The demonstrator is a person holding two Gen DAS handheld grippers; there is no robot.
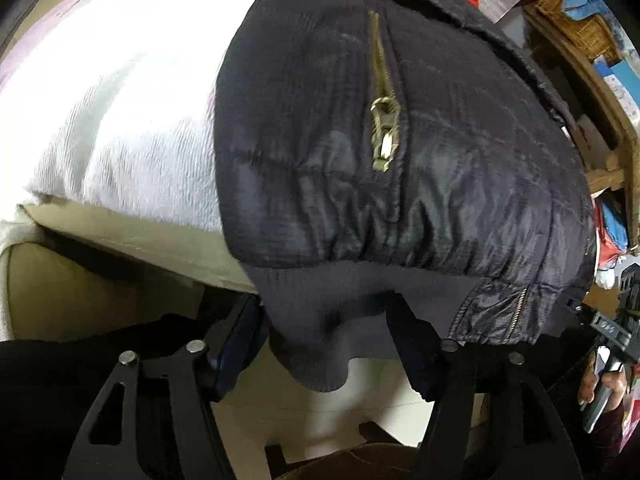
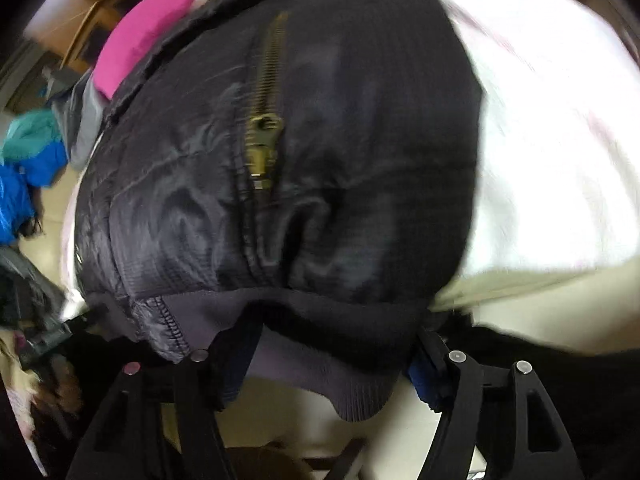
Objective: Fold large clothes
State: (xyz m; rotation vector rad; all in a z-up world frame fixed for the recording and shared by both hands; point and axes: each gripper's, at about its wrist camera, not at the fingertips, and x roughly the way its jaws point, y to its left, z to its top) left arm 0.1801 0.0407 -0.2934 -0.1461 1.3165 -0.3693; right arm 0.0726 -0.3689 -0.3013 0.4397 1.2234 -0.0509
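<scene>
A black puffer jacket (image 1: 420, 152) with a brass pocket zipper (image 1: 384, 136) lies over a white-covered cushion; its ribbed hem (image 1: 320, 320) hangs over the front edge. My left gripper (image 1: 324, 320) is open, its fingers either side of the hem. In the right wrist view the same jacket (image 2: 320, 160) shows another brass zipper (image 2: 264, 136). My right gripper (image 2: 332, 344) is open with the ribbed hem (image 2: 320, 372) drooping between its fingers. The right view is motion-blurred.
A white textured cover (image 1: 112, 112) spreads left of the jacket over a beige cushion (image 1: 60, 288). Wooden shelving and a basket (image 1: 576, 28) stand at the right. A pink cloth (image 2: 148, 36) and blue items (image 2: 28, 176) lie at the left.
</scene>
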